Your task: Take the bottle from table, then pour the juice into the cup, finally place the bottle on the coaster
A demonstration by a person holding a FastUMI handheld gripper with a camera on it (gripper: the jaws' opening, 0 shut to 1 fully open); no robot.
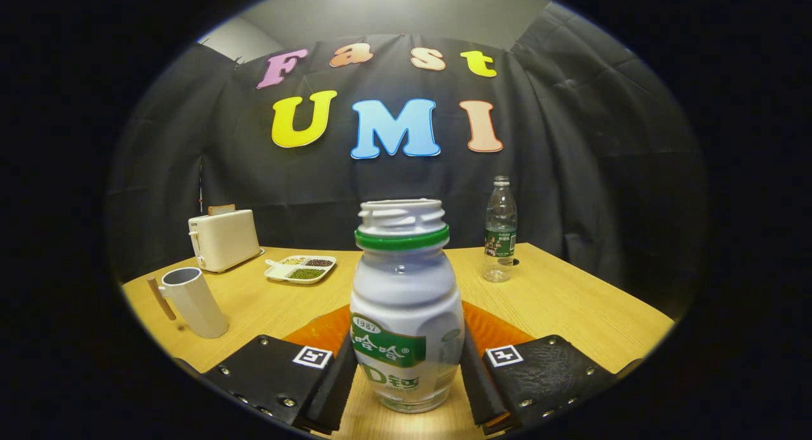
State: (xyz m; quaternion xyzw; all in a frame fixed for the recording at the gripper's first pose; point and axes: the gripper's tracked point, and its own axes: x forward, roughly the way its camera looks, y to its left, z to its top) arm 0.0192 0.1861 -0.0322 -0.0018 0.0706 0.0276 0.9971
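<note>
The gripper (pixel 406 380) has its two fingers closed against the sides of the bottle (pixel 406 313), one pad pressing each flank of the labelled lower body, so the bottle is clamped between them. The bottle is uncapped, upright, and appears to sit just over the near part of the desk (pixel 571 300), with the orange coaster (pixel 495 332) directly behind it; whether its base touches the wood or is just raised cannot be told. The cup (pixel 193 300), pale with a wooden handle, stands near the left edge of the desk, well apart from the bottle. Further back, a toaster (pixel 222 237) sits toward the far left corner, a divided tray of beans (pixel 301 269) beside it, and a clear water bottle (pixel 500 231) near the far edge. The step in hand looks like the take, either just secured or at the end of the task over the coaster. If pouring is ahead, the next move calls for a level carry leftward to the cup, then a slow tilt over its rim without loosening the grip.
</note>
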